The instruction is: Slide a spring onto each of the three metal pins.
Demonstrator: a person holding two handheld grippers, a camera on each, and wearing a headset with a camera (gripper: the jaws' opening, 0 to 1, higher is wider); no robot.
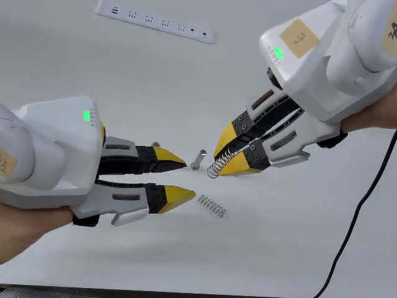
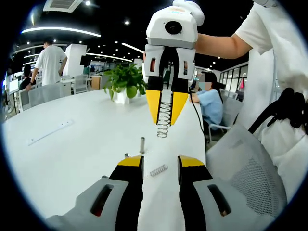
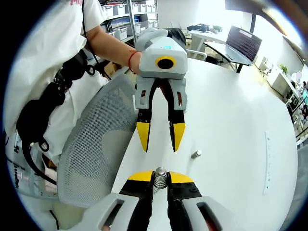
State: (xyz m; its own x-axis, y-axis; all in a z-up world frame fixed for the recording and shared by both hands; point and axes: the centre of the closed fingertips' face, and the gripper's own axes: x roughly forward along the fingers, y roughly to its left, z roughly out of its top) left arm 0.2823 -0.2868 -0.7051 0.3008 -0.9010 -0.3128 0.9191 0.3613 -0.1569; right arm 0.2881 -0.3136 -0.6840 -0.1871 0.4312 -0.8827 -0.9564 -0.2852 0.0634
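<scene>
A short metal pin (image 1: pixel 198 159) stands on the white table (image 1: pixel 124 93), between the two grippers. My right gripper (image 1: pixel 223 162) comes in from the upper right, shut on a spring (image 1: pixel 218 166) that hangs just right of the pin. My left gripper (image 1: pixel 184 179) is open at the left with nothing between its fingers. A loose spring (image 1: pixel 212 205) lies on the table below its tips. The left gripper view has the pin (image 2: pixel 142 145), a smaller pin (image 2: pixel 126 155), the loose spring (image 2: pixel 158 170) and the held spring (image 2: pixel 164 122). In the right gripper view, the held spring (image 3: pixel 160 177) sits between the shut jaws, with the pin (image 3: pixel 196 154) ahead.
A white power strip (image 1: pixel 155 20) lies at the table's far edge. A black cable (image 1: pixel 360 205) trails down the right side. A grey mesh chair (image 3: pixel 96 144) stands beside the table. People and a potted plant (image 2: pixel 126 82) are in the background.
</scene>
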